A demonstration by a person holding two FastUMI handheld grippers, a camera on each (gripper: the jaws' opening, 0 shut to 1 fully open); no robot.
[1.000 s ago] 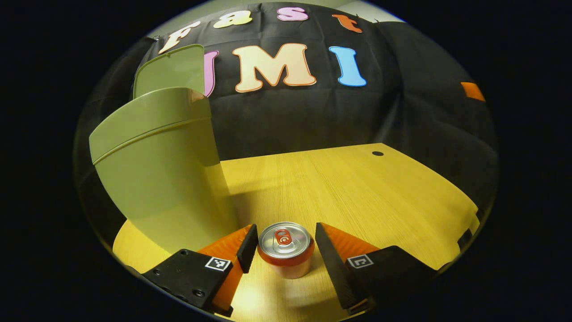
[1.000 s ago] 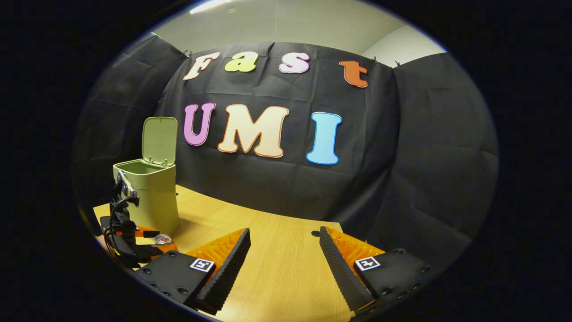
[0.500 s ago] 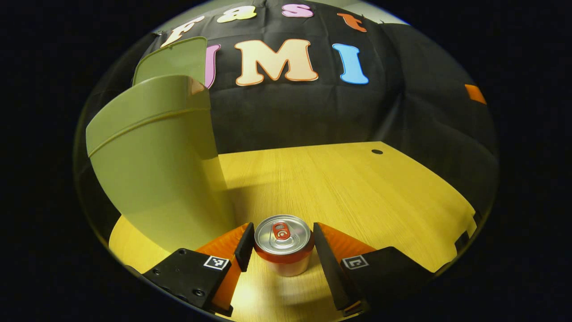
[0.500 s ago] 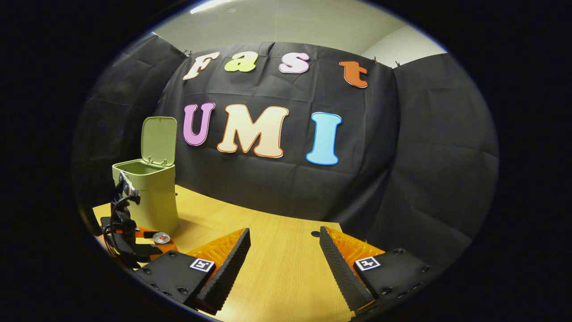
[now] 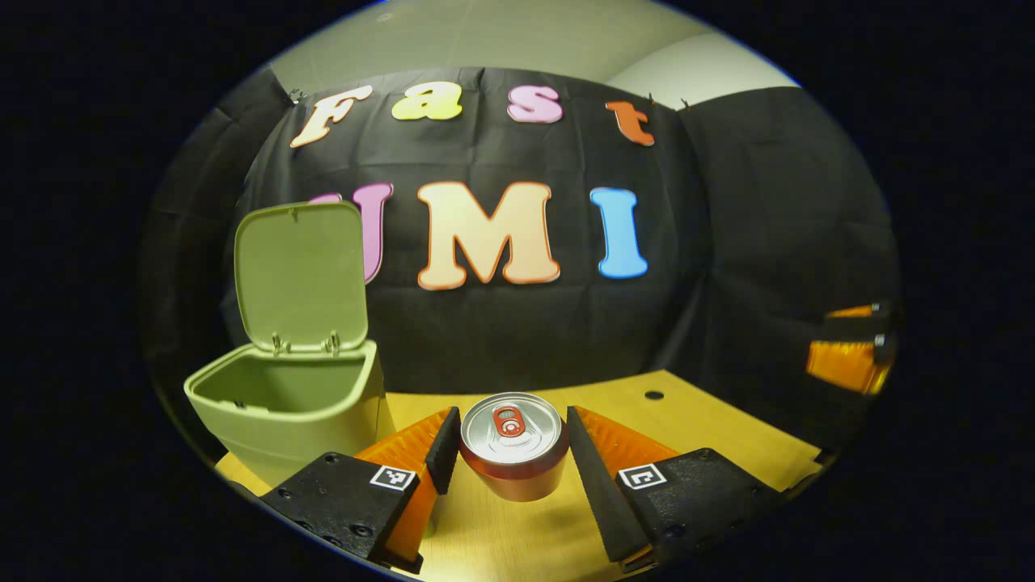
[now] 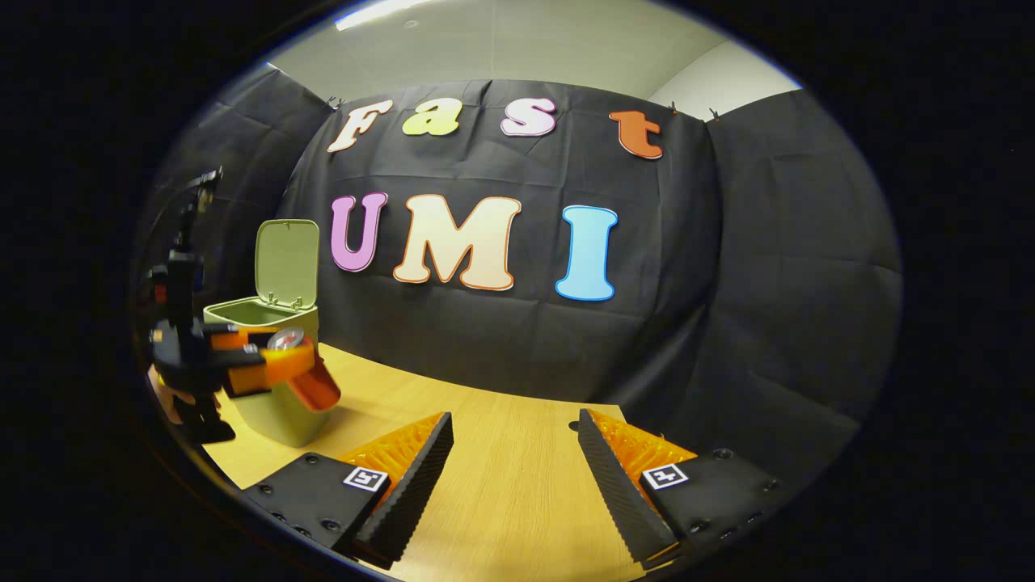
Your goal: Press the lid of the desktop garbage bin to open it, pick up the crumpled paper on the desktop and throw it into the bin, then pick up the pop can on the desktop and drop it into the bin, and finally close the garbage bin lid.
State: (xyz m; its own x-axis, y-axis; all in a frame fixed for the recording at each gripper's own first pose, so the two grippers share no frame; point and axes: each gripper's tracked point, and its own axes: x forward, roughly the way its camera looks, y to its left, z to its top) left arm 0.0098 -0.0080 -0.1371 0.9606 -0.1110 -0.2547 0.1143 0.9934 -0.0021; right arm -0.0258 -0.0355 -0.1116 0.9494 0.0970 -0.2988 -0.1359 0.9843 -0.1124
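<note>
My left gripper [image 5: 508, 440] clamps the pop can [image 5: 513, 444], one finger pressed on each side, tab upward, the can held off the wooden desk [image 5: 703, 420] at about the height of the bin's rim; the green bin [image 5: 299, 408] stands just to the left with its lid [image 5: 299, 275] propped upright and its mouth open; from the right gripper view the can [image 6: 285, 339] hangs beside the bin [image 6: 279, 404], not yet over the opening; my right gripper [image 6: 515, 453] idles above the desk, fingers spread wide and holding nothing; the crumpled paper is not to be made out, perhaps already inside; the risk I judge: a smooth round can could slip from the pads, or, released short of the mouth, strike the rim and bounce onto the desk; a knock against the raised lid could drop it shut
</note>
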